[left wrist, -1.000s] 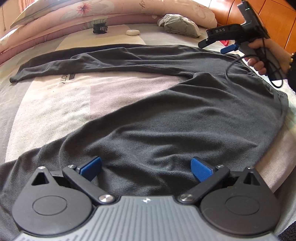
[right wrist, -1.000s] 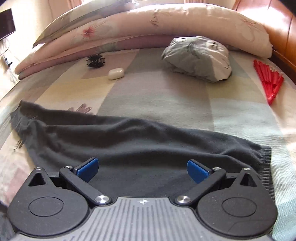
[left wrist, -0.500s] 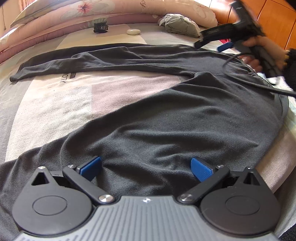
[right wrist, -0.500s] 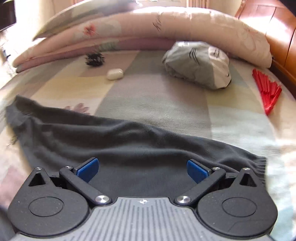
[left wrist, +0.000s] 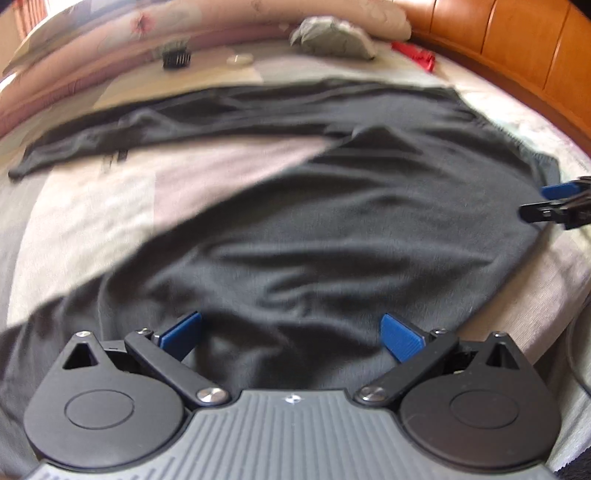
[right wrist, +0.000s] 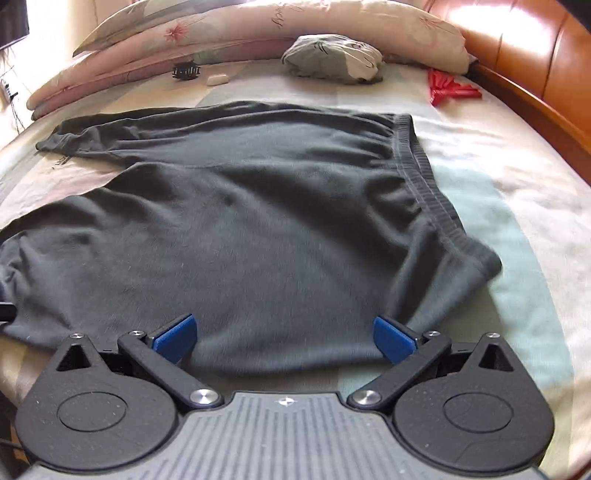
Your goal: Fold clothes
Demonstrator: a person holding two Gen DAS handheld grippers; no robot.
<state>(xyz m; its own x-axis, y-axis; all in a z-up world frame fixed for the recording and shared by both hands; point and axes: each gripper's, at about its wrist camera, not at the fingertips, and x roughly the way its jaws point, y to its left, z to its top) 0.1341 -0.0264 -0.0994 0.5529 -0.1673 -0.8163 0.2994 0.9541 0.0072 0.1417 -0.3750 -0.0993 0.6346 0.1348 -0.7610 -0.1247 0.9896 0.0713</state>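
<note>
Dark grey trousers (left wrist: 332, 221) lie spread on the bed, with two legs running left and the ribbed waistband (right wrist: 424, 173) at the right. My left gripper (left wrist: 291, 328) is open, low over the near leg, with cloth lying between its blue pads but not pinched. In the right wrist view my right gripper (right wrist: 284, 332) is open over the trousers' (right wrist: 277, 221) near edge by the waistband corner, which is folded over. The right gripper (left wrist: 546, 203) also pokes in at the right edge of the left wrist view. This view is blurred.
Folded quilts and a pillow (right wrist: 258, 26) line the far side. A grey bundle of cloth (right wrist: 332, 59), a red fan-like item (right wrist: 450, 90), a black hair clip (right wrist: 186, 70) and a small white object (right wrist: 217, 78) lie beyond the trousers. A wooden headboard (right wrist: 535, 66) stands right.
My right gripper has pulled back from the far waistband corner to the trousers' near edge. The left wrist view has swung slightly right and blurred; the hand is no longer in it.
</note>
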